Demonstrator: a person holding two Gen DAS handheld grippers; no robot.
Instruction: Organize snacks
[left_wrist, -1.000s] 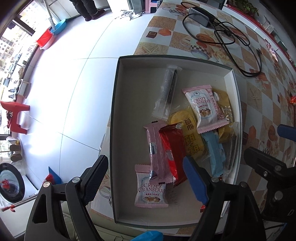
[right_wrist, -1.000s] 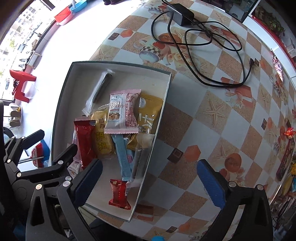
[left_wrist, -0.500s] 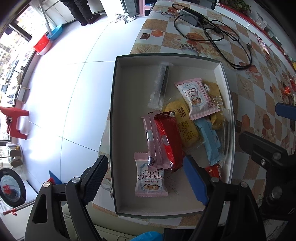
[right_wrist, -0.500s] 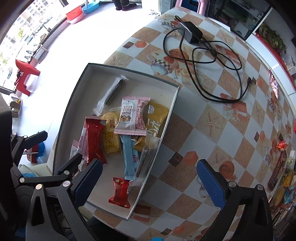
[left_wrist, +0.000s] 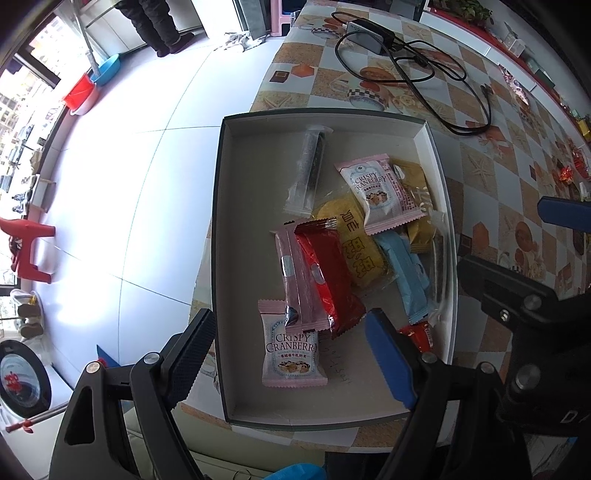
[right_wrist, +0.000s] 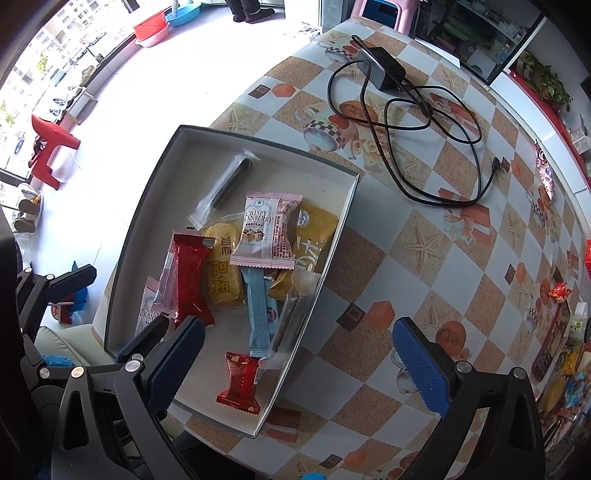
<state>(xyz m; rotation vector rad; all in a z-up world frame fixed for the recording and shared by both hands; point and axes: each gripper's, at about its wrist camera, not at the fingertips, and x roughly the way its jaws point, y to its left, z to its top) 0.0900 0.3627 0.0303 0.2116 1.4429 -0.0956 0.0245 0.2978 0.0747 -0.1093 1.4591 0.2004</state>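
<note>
A shallow box (left_wrist: 221, 258) (right_wrist: 147, 206) sits at the table's corner and holds several snack packets: two pink Crispy Cranberry packs (left_wrist: 291, 354) (right_wrist: 264, 232), a red bar (left_wrist: 325, 273) (right_wrist: 188, 273), a yellow cake (left_wrist: 356, 247), a blue bar (right_wrist: 258, 310), a small red candy (right_wrist: 240, 380) and a clear-wrapped dark stick (left_wrist: 308, 170). My left gripper (left_wrist: 291, 354) is open and empty, above the box's near end. My right gripper (right_wrist: 295, 365) is open and empty, over the box's near right wall.
A black charger with a looped cable (right_wrist: 391, 74) lies on the checkered tablecloth (right_wrist: 424, 258) beyond the box. More snacks lie at the table's far right edge (right_wrist: 557, 291). The white floor with a red stool (right_wrist: 51, 144) is to the left.
Both grippers have risen and pulled back from the box, so more of the table and box shows. Both stay open. The snacks have not moved.
</note>
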